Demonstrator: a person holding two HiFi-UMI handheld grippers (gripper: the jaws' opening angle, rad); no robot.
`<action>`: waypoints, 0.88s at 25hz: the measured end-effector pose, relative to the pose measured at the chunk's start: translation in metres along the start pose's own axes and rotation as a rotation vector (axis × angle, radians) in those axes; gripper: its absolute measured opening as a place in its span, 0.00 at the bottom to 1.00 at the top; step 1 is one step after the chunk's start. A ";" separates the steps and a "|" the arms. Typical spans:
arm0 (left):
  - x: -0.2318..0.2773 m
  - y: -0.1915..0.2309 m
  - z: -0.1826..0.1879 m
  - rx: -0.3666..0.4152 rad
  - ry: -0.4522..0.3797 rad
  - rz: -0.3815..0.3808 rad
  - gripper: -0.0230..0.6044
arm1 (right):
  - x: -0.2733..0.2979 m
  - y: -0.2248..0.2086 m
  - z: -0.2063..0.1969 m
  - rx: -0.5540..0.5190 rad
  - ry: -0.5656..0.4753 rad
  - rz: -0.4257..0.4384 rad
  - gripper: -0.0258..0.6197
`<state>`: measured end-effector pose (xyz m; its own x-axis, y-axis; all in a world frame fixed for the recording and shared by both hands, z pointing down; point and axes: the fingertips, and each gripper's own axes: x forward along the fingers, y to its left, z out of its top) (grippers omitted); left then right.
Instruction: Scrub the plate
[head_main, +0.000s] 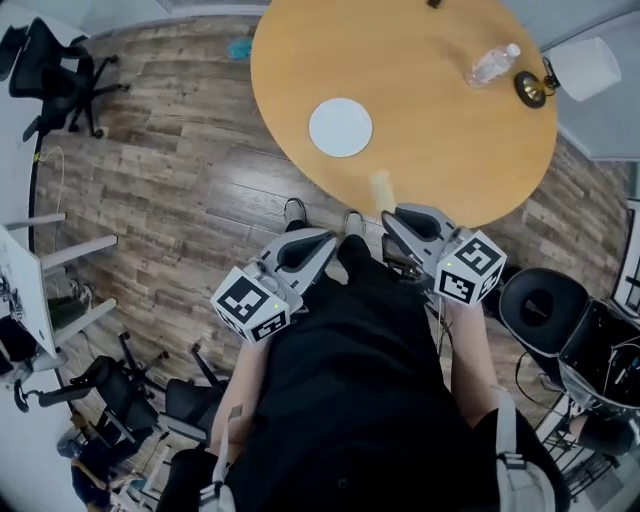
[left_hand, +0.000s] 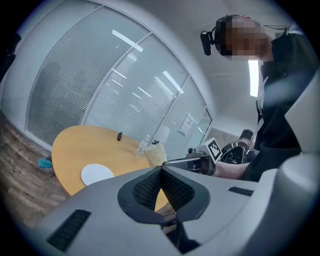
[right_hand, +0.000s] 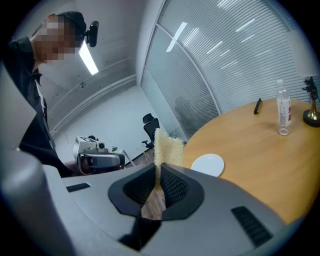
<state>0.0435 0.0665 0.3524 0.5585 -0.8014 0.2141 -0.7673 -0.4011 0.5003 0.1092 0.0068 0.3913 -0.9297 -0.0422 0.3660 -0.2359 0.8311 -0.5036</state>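
Two hand-held grippers are level in front of you, at the near edge of the table. Your right hand-held gripper (head_main: 388, 214) is clamped on a pale yellow sponge (right_hand: 165, 146). The sponge is coarse and porous with a ragged top edge, and it stands straight up out of the ribbed black pads. Your left hand-held gripper (left_hand: 161, 169) has its jaws pressed together at the tips, with nothing between them.

The plate (head_main: 340, 127) is round, white and smooth. It lies flat on the round table (head_main: 440, 130), whose top is a plain light wood colour, and it is on the side nearest you, left of centre. It is ahead of both grippers and well apart from them. In the head view the sponge shows over the table's near edge, to the right of the plate and not touching it.

Across the table a clear plastic bottle (right_hand: 283, 112) stands upright beside a lamp (head_main: 583, 68) with a white shade. The floor (head_main: 170, 170) is grey-brown wooden planks.
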 end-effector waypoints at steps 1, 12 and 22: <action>-0.001 0.006 0.004 0.012 0.008 -0.021 0.05 | 0.004 0.001 0.003 0.009 -0.013 -0.016 0.10; 0.002 0.069 0.041 0.065 0.089 -0.176 0.05 | 0.036 -0.006 0.030 0.052 -0.111 -0.184 0.10; -0.002 0.093 0.045 0.100 0.129 -0.319 0.05 | 0.049 -0.009 0.033 0.080 -0.164 -0.324 0.10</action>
<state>-0.0430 0.0107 0.3609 0.8055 -0.5683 0.1679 -0.5711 -0.6691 0.4756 0.0566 -0.0212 0.3886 -0.8348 -0.3896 0.3889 -0.5405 0.7143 -0.4446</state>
